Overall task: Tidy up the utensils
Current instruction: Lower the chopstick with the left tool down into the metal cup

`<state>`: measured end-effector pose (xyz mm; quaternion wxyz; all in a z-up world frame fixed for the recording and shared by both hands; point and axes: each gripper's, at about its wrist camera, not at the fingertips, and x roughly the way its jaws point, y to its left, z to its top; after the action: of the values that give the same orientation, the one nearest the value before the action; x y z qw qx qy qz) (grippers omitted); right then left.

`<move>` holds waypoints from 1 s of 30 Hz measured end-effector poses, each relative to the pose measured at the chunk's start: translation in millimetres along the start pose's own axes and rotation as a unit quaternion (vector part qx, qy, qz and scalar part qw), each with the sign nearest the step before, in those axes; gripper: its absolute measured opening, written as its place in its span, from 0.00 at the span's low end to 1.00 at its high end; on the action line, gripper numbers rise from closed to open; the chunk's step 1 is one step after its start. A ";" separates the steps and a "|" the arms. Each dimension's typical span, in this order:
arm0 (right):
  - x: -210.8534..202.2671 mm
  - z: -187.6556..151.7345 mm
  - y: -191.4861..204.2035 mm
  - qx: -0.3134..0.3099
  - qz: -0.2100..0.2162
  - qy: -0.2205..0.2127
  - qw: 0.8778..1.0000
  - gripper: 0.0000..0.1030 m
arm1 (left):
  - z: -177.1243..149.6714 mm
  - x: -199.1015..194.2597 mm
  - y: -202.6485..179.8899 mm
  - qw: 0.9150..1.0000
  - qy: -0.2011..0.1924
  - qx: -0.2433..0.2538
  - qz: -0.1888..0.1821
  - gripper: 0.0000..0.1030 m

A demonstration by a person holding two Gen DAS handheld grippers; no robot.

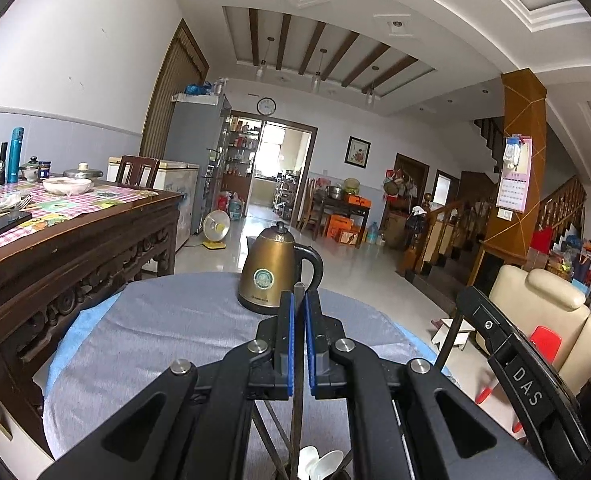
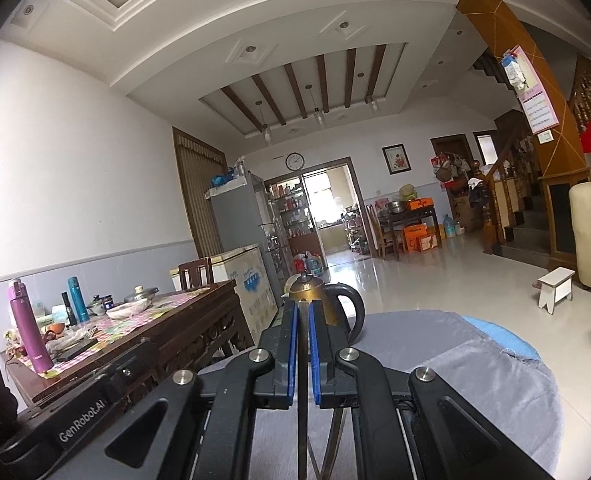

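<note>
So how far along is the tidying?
Midway, it seems. Each claw, left and right, is shut on a thin metal handle. White spoons already stand below the left one. Nothing shows how many remain.

My matt black plastic left gripper has ribbed blue pads. Beyond sit a brushed brass-coloured metal kettle, soft grey cloth and a carved dark wooden table.

Daylight is pouring through the far doorway onto glossy floor tiles; a staircase, seemingly wooden, is rising rightward.
</note>
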<state>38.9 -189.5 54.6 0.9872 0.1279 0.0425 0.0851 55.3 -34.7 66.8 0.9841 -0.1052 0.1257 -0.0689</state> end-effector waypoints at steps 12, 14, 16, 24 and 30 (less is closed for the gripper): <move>-4.3 -12.5 2.0 -0.007 0.006 0.022 1.000 0.06 | -6.1 1.7 5.5 1.000 0.021 -0.008 0.004 0.05; -3.6 -14.5 2.3 -0.005 0.008 0.027 1.000 0.06 | -7.1 2.6 6.9 1.000 0.024 -0.010 0.004 0.05; -3.5 -17.4 1.6 -0.004 0.009 0.032 0.999 0.06 | -8.7 3.3 8.5 0.999 0.030 -0.014 0.003 0.05; -2.8 -27.0 -2.5 0.001 0.012 0.048 0.999 0.06 | -17.9 10.4 10.7 0.998 0.058 -0.026 0.002 0.05; -2.4 -31.8 -8.1 0.010 0.015 0.062 0.998 0.06 | -26.4 15.8 19.5 0.996 0.078 -0.047 -0.003 0.05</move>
<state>34.5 -189.8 22.0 0.9800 0.1323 0.1029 0.1071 65.7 -23.4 33.8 0.9649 -0.1462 0.2051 -0.0742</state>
